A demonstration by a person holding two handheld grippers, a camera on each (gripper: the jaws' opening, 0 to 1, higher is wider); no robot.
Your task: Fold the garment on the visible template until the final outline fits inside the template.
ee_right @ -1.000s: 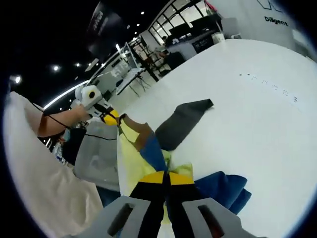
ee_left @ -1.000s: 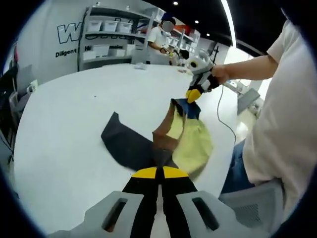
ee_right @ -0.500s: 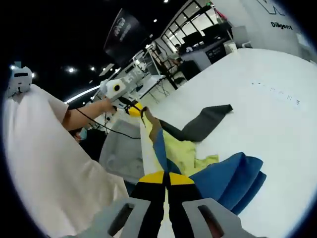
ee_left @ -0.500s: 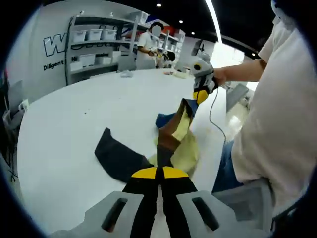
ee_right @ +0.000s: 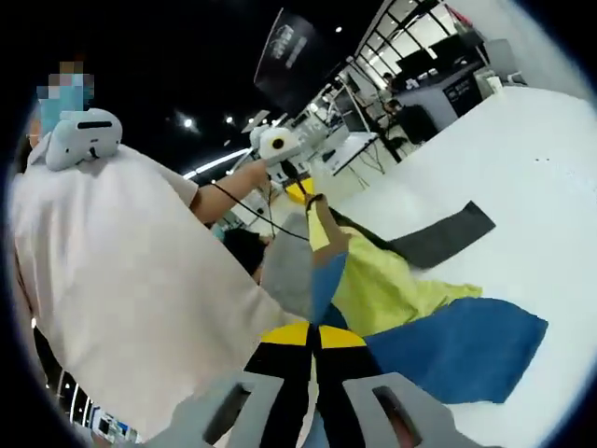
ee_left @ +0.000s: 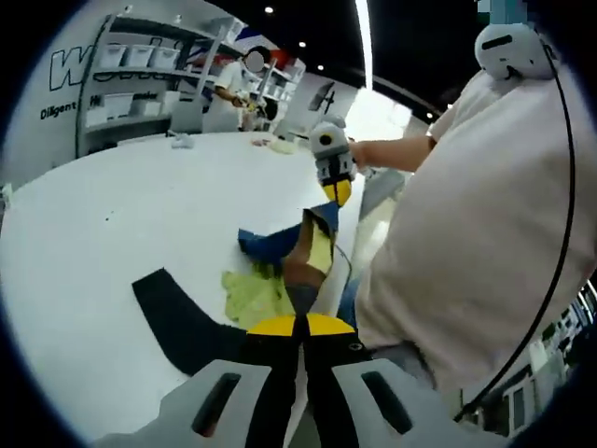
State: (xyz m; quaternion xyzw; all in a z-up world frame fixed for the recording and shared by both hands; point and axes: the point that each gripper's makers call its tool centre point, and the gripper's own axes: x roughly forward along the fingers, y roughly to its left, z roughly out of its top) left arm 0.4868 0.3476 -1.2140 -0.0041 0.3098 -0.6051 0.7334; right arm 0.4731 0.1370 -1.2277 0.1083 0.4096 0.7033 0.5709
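Two tools hold one garment [ee_left: 308, 247] stretched between them at the table's [ee_left: 84, 243] near edge: our left tool [ee_left: 296, 327] and right tool [ee_right: 314, 336] each have jaws pressed together on the cloth, whose blue, yellow and dark panels trail onto the table.

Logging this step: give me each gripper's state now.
Left gripper: shut on the garment, lifted off the white table.
Right gripper: shut on the garment's other end.
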